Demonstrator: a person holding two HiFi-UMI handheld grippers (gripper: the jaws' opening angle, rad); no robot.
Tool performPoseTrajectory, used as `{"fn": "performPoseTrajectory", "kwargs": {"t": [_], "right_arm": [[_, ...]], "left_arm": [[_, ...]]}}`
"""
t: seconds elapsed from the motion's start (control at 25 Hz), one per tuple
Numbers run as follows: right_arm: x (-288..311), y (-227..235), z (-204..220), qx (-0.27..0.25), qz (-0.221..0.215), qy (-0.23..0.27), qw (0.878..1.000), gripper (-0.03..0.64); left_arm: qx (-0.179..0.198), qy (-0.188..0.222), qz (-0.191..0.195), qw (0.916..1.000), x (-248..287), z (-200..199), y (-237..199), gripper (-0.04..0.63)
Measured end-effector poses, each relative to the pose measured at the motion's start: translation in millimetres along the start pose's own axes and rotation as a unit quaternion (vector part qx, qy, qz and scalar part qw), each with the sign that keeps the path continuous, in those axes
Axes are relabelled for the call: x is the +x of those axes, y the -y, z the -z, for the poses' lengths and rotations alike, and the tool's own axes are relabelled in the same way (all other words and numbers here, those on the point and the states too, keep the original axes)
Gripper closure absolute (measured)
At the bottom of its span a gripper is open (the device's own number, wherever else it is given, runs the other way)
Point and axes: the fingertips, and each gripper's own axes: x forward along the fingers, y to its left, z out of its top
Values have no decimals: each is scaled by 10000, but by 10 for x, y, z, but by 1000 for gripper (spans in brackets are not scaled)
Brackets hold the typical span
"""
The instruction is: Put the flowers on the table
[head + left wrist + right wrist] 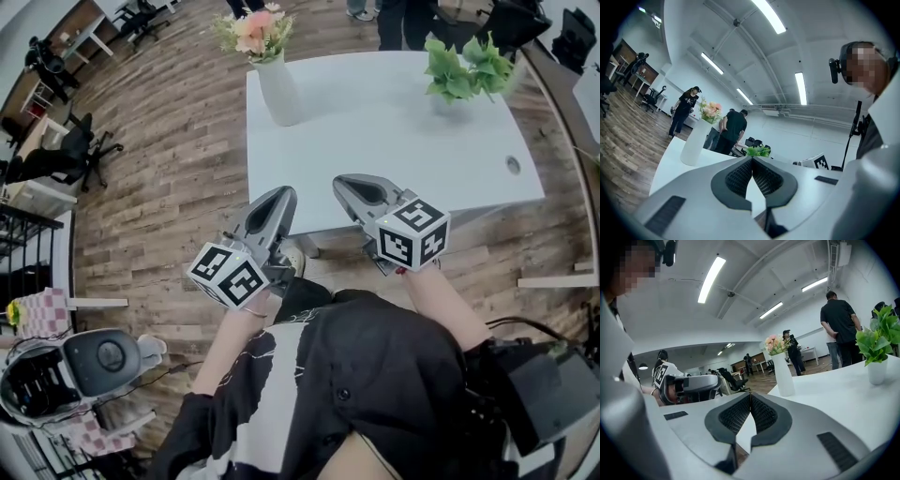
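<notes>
At 6 o'clock in the head view, nearest the camera, a dark top (375, 375) fills the lower frame, and two bare forearms reach forward from it. On the floor (178, 159) at 8 o'clock lie a grey and black device (89, 361) and a checked cloth (42, 311).

Just ahead of the forearms, the left tool (283, 195) is at about 11 o'clock from the body and the right tool (343, 184) at about 1 o'clock. Each has its marker cube toward the wearer and its tip toward the worktop (375, 150). In the left gripper view the left tool's jaws meet at the tips with nothing between them. The right tool's jaws are likewise pressed together and empty. In the head view both tips overlap the near part of the white worktop, side by side and apart from each other. Both are well apart from everything standing on it.

Farther on, the pink and peach flowers (255, 30) sit in a tall white vase (279, 92). It stands upright on the worktop's far left corner, at 11 o'clock. A leafy green plant (466, 64) in a small white pot (877, 371) stands at the far right, at 1 o'clock. A small round hole (513, 165) marks the worktop's right side at 3 o'clock.

Beyond the far edge, people (403, 23) stand at 12 o'clock. Black chairs (80, 150) and desks are at 10 o'clock.
</notes>
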Motion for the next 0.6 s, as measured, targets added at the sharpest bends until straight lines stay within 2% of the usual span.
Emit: {"fn": "performPoseTrajectory", "kwargs": {"t": [0.6], "right_arm": [[113, -45, -13, -180, -51, -62, 9998, 601]], "left_arm": [[24, 45, -197, 9998, -132, -26, -92, 584]]}}
